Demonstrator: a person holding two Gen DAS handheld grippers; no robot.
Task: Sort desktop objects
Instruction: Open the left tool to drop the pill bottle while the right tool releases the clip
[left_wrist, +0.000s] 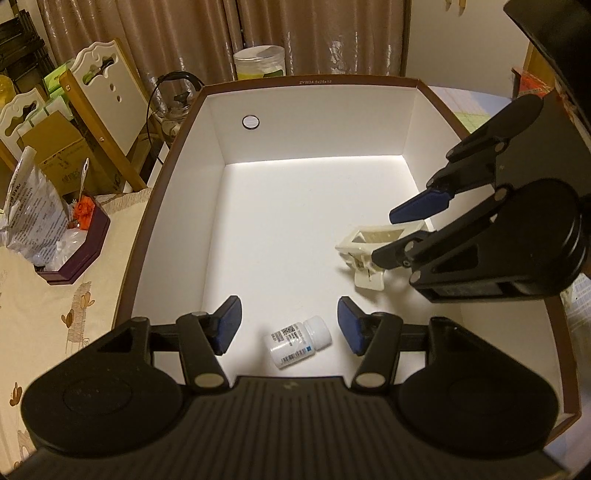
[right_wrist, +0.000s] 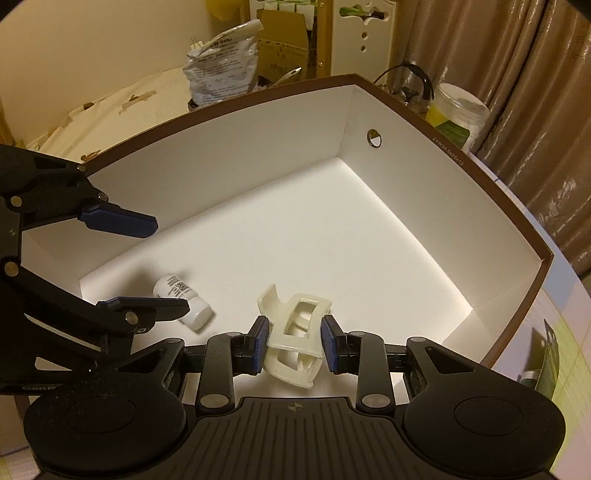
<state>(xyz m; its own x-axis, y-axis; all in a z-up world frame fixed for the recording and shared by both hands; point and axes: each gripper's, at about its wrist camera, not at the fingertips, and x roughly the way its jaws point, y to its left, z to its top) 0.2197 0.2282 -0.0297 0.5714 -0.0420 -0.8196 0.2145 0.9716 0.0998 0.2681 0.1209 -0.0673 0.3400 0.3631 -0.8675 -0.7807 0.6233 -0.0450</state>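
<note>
Two grippers over a white-lined, brown-rimmed cardboard box.

Our left gripper stands open, its jaws clear of the small smooth white plastic pill bottle lying on the floor beneath. Our right gripper pinches a cream, ribbed plastic hair claw clip between blue pads.

Box rim: "ZYW34.5x25x12". Bottle label unreadable.
</note>
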